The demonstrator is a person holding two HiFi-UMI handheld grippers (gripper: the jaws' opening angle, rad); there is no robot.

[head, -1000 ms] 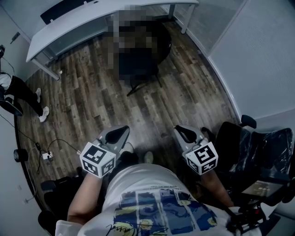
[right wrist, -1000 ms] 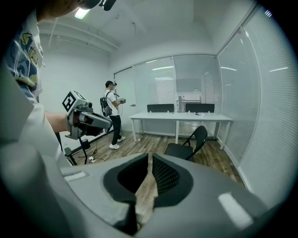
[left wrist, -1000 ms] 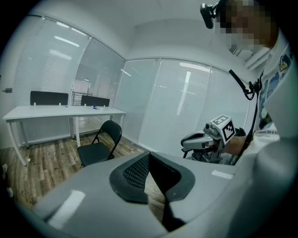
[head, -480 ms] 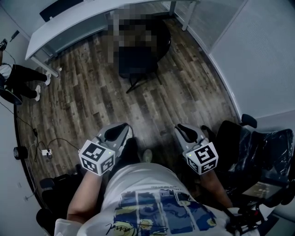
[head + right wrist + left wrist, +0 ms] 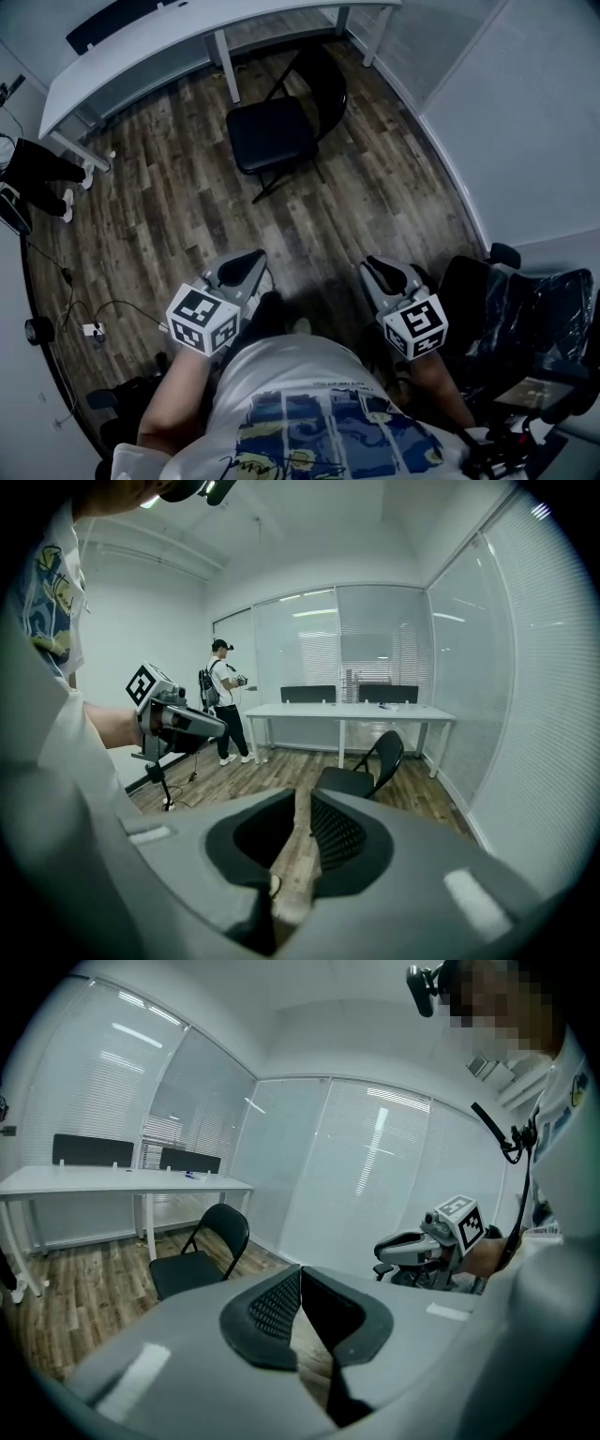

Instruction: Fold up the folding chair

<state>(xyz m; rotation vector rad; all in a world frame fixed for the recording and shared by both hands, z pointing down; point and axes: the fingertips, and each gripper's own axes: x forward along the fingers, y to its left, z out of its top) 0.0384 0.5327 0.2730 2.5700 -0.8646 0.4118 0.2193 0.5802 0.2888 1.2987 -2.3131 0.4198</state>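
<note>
Our left claw [image 5: 300, 1277] is clenched, its pads meeting at the tips with nothing between them. Our right claw [image 5: 302, 803] is slightly released. Its jaws have just been opening, a narrow gap shows between the pads, and only floor shows through that gap. In the head view we hold both claws low in front of our body, set apart from each other, and both point toward the folding chair [image 5: 274, 134]. The chair is well apart from both claws, and neither touches it. It stands unfolded on the wooden floor [image 5: 178, 216], with its black seat level and its backrest upright, just beside a leg of the white desk [image 5: 141, 42]. Another person [image 5: 221, 714] stands near one end of the desk.
</note>
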